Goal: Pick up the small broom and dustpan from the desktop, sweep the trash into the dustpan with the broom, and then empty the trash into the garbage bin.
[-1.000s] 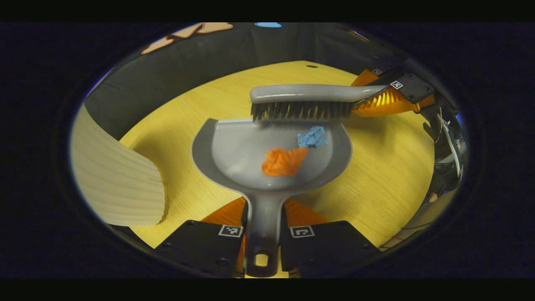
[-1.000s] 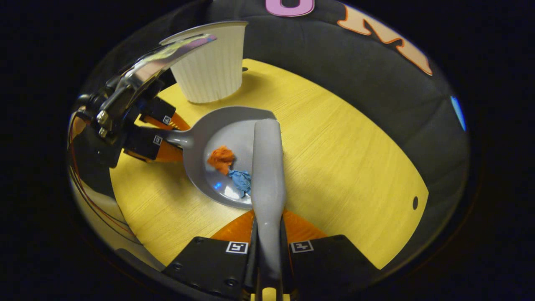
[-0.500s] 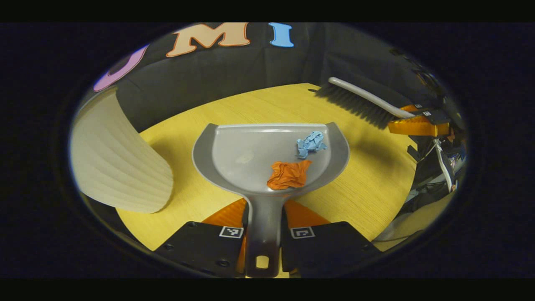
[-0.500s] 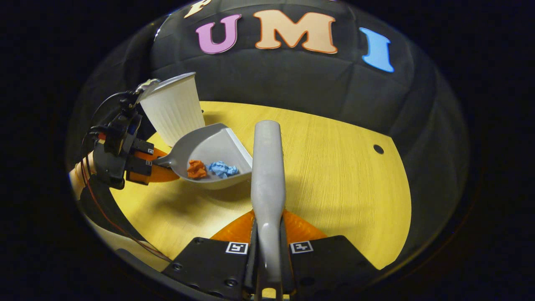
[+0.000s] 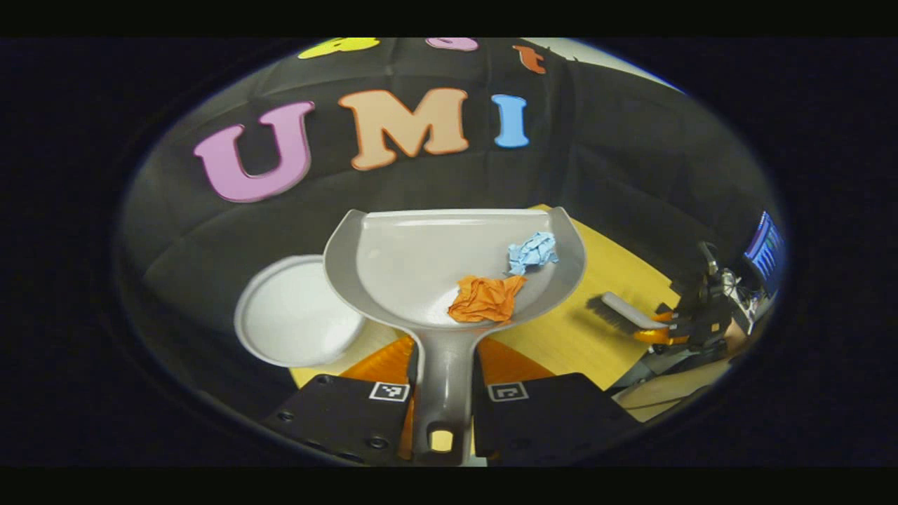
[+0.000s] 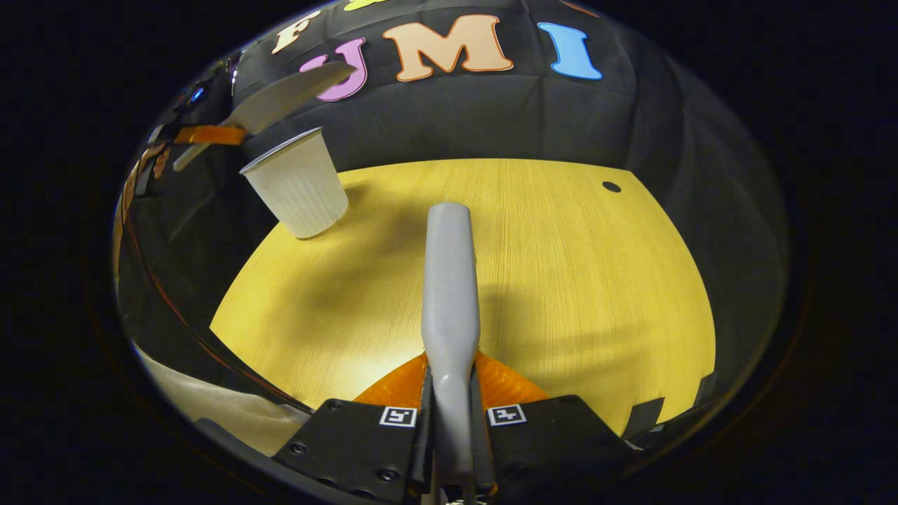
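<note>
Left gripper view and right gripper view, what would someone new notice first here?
First, the grey dustpan held up by the left tool, with a crumpled orange scrap and a blue scrap lying in it. Just below and left of it is the open white garbage bin. In the right gripper view, the broom juts forward from the right tool over the yellow desktop.

Glossy plastic dustpan (crumpled paper inside), wood-grain desktop

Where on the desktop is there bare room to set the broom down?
The desktop lies bare ahead and to both sides of the broom, out to the small hole. Crowding is at the far left corner, where the bin stands under the raised dustpan.
</note>
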Motion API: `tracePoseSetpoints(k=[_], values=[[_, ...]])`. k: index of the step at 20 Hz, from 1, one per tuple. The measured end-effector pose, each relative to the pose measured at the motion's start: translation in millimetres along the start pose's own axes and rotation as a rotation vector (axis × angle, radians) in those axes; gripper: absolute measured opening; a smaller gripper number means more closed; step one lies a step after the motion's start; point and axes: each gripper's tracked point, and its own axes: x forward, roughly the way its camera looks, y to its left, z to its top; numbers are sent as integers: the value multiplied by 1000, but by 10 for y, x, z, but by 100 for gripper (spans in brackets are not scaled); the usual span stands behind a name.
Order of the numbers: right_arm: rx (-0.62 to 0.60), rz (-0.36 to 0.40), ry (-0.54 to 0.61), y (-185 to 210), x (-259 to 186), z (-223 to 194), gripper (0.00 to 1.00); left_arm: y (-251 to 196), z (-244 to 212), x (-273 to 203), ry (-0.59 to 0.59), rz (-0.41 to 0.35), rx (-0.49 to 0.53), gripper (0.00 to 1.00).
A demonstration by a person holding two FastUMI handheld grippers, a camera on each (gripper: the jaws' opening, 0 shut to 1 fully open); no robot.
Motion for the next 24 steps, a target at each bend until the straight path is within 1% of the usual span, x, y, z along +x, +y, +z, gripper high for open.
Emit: tracePoseSetpoints(k=[2,4,7,9,12,15,18,21,24], values=[[30,22,-1,-34,-54,-7,22,14,-251,198,25,101,-4,26],[42,24,2,-68,-66,5,21,-39,-542,426,69,168,-31,26],[58,31,15,-84,-106,63,22,31,-1173,873,227,275,-24,25],[70,22,12,-90,-147,65,22,71,-1367,1077,331,337,16,26],[61,-3,31,-23,-153,81,21,-1,-1191,1061,433,409,115,27],[61,5,43,18,-127,111,21,-97,-1121,1075,502,456,252,26],[66,24,51,-72,-177,143,21,-164,-1144,1130,570,500,394,26],[32,6,69,-14,-191,151,21,-150,-1121,1116,598,489,462,26],[29,4,83,-5,-212,240,21,-140,-1054,1089,627,490,514,26]])
